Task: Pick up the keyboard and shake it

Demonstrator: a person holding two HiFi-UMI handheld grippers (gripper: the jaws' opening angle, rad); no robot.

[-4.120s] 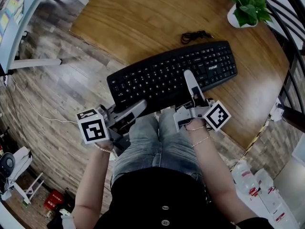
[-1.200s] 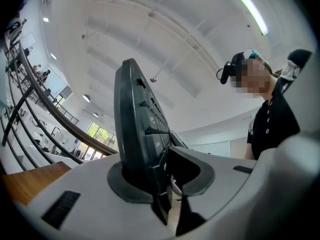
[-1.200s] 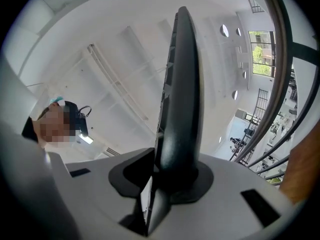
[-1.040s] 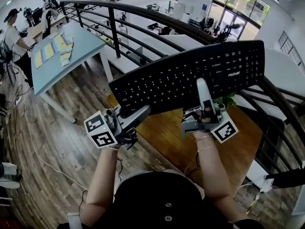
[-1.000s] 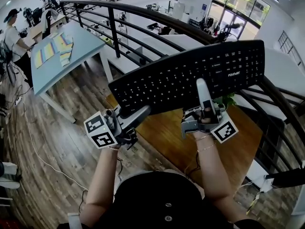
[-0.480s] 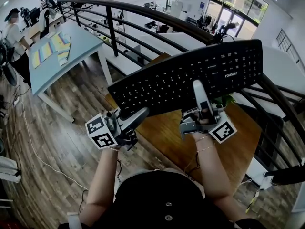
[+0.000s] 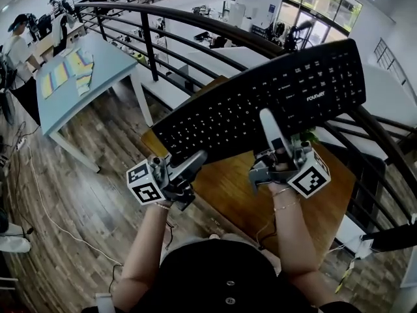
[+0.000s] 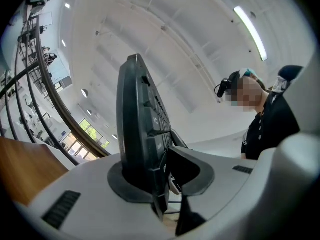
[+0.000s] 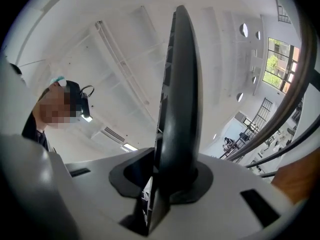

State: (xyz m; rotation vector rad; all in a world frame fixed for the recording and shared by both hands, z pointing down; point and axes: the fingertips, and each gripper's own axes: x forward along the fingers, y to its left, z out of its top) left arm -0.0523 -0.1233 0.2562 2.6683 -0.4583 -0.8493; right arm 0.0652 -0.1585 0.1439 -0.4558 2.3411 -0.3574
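A black keyboard [image 7: 260, 100] hangs in the air with its keys facing the person and its right end tilted higher. The left gripper [image 7: 195, 159] is clamped on its near edge toward the left end. The right gripper [image 7: 268, 126] is clamped on the same edge, right of the middle. A wooden table [image 7: 326, 194] lies below, and a black railing [image 7: 195, 23] curves behind.

Keyboard [image 7: 273, 96] lifted off table [image 7: 225, 189], right end tilted higher.
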